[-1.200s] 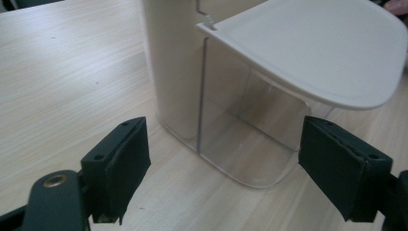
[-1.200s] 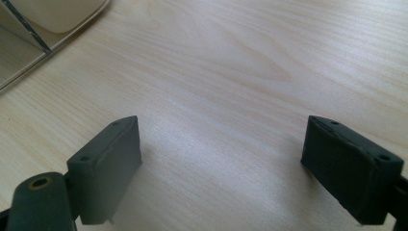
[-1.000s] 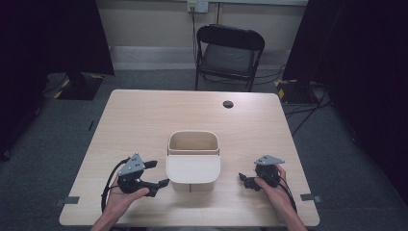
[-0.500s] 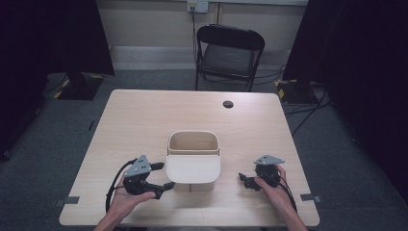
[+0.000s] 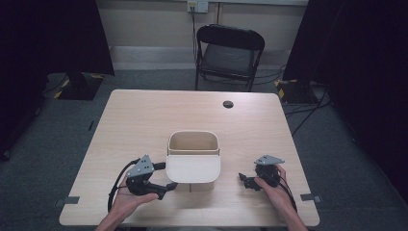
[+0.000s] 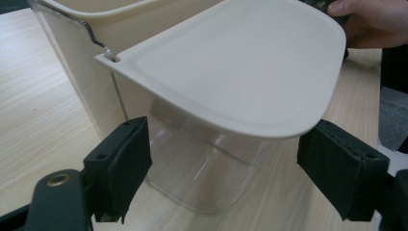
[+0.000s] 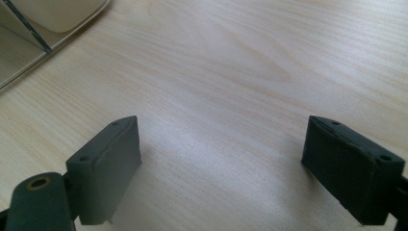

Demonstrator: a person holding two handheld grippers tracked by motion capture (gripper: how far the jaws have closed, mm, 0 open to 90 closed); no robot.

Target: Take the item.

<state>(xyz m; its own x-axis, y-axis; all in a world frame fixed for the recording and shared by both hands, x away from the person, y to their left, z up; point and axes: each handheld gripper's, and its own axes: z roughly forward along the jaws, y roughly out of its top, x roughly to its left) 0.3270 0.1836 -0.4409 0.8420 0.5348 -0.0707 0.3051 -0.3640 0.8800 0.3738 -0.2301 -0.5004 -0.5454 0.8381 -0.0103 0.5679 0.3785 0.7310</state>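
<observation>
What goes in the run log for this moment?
left gripper: open, at bin's lid | right gripper: open, over bare table | bin: centre

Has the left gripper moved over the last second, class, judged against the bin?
Yes. In the high view the left gripper has slid toward the bin, its open jaws now beside the bin's near corner, under the lid.

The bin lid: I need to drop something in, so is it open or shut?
Open. The lid is swung out flat toward the person, leaving the cream bin's mouth uncovered in the high view.
</observation>
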